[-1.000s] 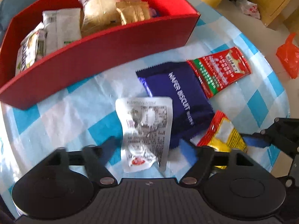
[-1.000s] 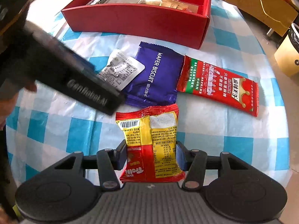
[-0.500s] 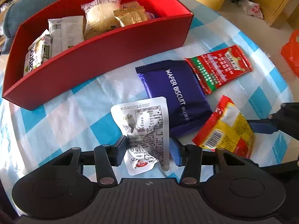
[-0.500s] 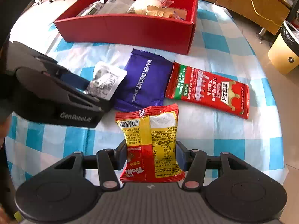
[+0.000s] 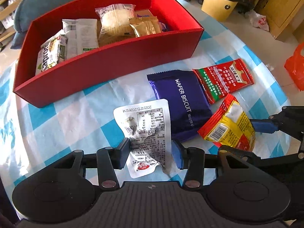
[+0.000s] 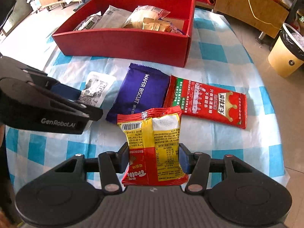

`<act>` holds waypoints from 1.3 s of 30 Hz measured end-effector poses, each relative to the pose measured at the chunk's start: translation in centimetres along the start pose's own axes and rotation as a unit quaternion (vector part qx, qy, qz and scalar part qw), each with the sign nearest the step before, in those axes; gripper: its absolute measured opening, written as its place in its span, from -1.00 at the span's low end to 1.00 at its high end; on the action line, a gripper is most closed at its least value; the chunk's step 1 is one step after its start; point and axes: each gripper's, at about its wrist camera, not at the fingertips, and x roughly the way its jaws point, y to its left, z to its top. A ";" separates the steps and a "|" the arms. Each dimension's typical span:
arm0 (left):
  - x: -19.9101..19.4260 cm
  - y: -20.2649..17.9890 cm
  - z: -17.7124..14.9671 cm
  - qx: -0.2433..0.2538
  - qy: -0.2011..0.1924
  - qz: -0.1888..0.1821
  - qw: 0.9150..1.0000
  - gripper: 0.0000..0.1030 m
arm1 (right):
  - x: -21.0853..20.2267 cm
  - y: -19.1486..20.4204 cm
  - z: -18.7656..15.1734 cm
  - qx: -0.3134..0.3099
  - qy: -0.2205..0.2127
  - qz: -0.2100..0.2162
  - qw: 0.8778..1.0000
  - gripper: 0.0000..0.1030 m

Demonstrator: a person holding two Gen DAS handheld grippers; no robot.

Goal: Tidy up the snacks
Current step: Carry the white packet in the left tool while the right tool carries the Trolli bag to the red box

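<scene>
My left gripper [image 5: 150,152] is shut on a silver-white snack packet [image 5: 146,131], its lower half pinched between the pads above the checked cloth. My right gripper [image 6: 153,154] is shut on a red and yellow snack bag [image 6: 153,142], held up off the table. That bag [image 5: 228,127] also shows at the right of the left wrist view. A purple wafer biscuit pack [image 5: 180,104] [image 6: 140,93] and a red spicy-snack packet [image 5: 224,79] [image 6: 207,100] lie flat on the cloth. Behind them stands the red box [image 5: 106,66] [image 6: 123,45] with several snacks inside.
A blue and white checked cloth [image 6: 218,144] covers the round table. A tan waste bin [image 6: 286,57] stands on the floor at the right, with an orange bag [image 5: 296,66] nearby. A blue-grey cushion [image 5: 47,5] lies behind the box.
My left gripper has closed on the silver-white packet, which lay between open fingers before. The right gripper keeps its hold and has lifted the red and yellow bag slightly.
</scene>
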 end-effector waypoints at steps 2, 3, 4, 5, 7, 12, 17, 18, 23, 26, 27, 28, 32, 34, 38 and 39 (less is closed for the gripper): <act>-0.1 0.2 0.0 -0.004 -0.001 0.001 1.000 0.07 | -0.1 0.0 0.1 0.000 -0.003 -0.001 1.000 -0.08; -0.2 0.2 0.0 -0.005 -0.002 0.002 1.000 0.07 | -0.2 0.0 0.1 0.001 -0.004 -0.001 1.000 -0.08; -0.4 0.3 0.0 -0.006 -0.003 0.002 1.000 0.07 | -0.2 0.0 0.1 0.001 -0.006 -0.001 1.000 -0.08; -0.5 0.4 0.0 -0.008 -0.005 0.003 1.000 0.07 | -0.3 0.0 0.2 0.001 -0.007 -0.002 1.000 -0.08; -0.8 0.5 -0.2 -0.012 -0.010 0.007 1.000 0.07 | -0.4 0.1 0.4 0.002 -0.010 -0.004 1.000 -0.08; -1.2 0.8 -0.2 -0.015 -0.011 0.016 1.000 0.07 | -1.1 0.3 1.3 0.004 -0.026 -0.008 1.000 -0.08; -1.3 1.4 0.1 -0.021 -0.018 0.016 0.999 0.07 | -1.0 0.0 2.6 0.020 -0.034 -0.014 0.999 -0.08; -1.4 1.6 0.1 -0.024 -0.018 0.016 0.999 0.07 | -0.9 0.0 2.8 0.024 -0.033 -0.015 0.999 -0.08; -2.1 2.6 0.4 -0.037 -0.030 0.019 0.999 0.07 | -0.9 0.0 3.9 0.036 -0.042 -0.014 0.998 -0.08; -2.6 2.9 0.6 -0.043 -0.038 0.019 0.998 0.07 | -1.1 -0.1 4.5 0.043 -0.049 -0.015 0.998 -0.08; -2.8 3.0 0.7 -0.045 -0.040 0.018 0.998 0.07 | -1.2 -0.1 4.7 0.044 -0.051 -0.015 0.998 -0.08; -2.9 3.0 0.8 -0.046 -0.043 0.018 0.998 0.07 | -1.2 -0.1 4.8 0.045 -0.053 -0.014 0.997 -0.08; -3.4 3.2 1.2 -0.052 -0.052 0.020 0.997 0.07 | -1.4 -0.1 5.4 0.049 -0.060 -0.013 0.997 -0.08; -3.6 3.2 1.4 -0.054 -0.056 0.023 0.997 0.08 | -1.6 -0.1 5.7 0.049 -0.064 -0.014 0.997 -0.08; -3.8 3.3 1.7 -0.058 -0.063 0.026 0.996 0.08 | -2.0 0.0 6.1 0.050 -0.073 -0.012 0.996 -0.08; -4.0 3.2 1.8 -0.058 -0.065 0.027 0.996 0.08 | -2.1 0.0 6.2 0.049 -0.075 -0.012 0.996 -0.08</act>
